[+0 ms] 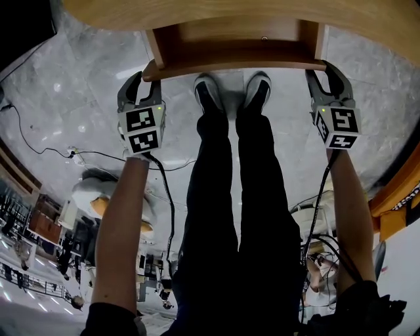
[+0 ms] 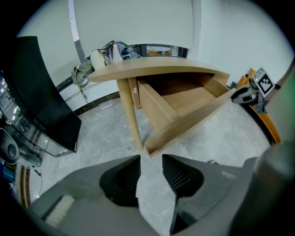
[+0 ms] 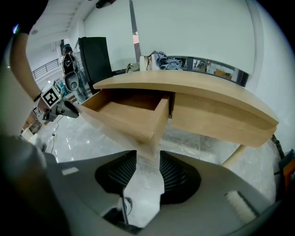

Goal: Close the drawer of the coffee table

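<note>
The wooden coffee table (image 1: 262, 13) fills the top of the head view, with its drawer (image 1: 236, 46) pulled out toward me. The drawer's front panel (image 1: 230, 65) runs between my two grippers. My left gripper (image 1: 141, 82) is at the panel's left corner and my right gripper (image 1: 326, 73) at its right corner. In the left gripper view the open drawer (image 2: 184, 99) ends in a corner just ahead of the open left gripper (image 2: 151, 159). In the right gripper view the drawer (image 3: 129, 110) has its corner at the mouth of the open right gripper (image 3: 148, 159), and the pads do not press on it.
The person's legs and shoes (image 1: 233, 92) stand on the grey marble floor just below the drawer. A cable (image 1: 39, 147) trails on the floor at left. A black cabinet (image 2: 41, 101) stands left of the table leg (image 2: 131, 115). Orange furniture (image 1: 394, 197) is at right.
</note>
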`<move>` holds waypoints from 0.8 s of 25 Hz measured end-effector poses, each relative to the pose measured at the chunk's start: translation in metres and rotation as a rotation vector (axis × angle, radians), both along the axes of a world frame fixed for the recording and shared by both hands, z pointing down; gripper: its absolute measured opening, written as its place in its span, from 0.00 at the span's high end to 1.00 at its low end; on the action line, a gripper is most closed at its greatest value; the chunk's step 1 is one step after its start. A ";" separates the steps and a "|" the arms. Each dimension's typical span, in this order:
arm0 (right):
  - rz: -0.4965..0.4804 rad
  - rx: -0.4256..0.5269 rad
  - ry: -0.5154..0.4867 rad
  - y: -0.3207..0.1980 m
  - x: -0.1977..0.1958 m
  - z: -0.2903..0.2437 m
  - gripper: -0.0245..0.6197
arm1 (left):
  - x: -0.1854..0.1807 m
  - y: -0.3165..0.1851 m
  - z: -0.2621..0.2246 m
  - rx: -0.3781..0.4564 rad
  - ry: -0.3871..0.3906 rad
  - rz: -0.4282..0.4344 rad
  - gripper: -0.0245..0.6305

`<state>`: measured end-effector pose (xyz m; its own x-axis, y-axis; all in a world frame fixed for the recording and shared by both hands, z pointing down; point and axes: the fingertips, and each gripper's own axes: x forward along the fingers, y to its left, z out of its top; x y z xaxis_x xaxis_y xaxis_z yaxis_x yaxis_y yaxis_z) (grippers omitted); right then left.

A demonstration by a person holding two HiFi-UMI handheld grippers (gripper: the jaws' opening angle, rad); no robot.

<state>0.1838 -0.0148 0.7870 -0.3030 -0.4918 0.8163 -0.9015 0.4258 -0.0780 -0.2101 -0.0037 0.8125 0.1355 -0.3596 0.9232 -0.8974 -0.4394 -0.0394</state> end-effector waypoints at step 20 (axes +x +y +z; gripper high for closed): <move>0.043 -0.010 -0.069 -0.010 -0.004 -0.010 0.77 | 0.010 -0.009 -0.016 0.013 0.072 -0.065 0.79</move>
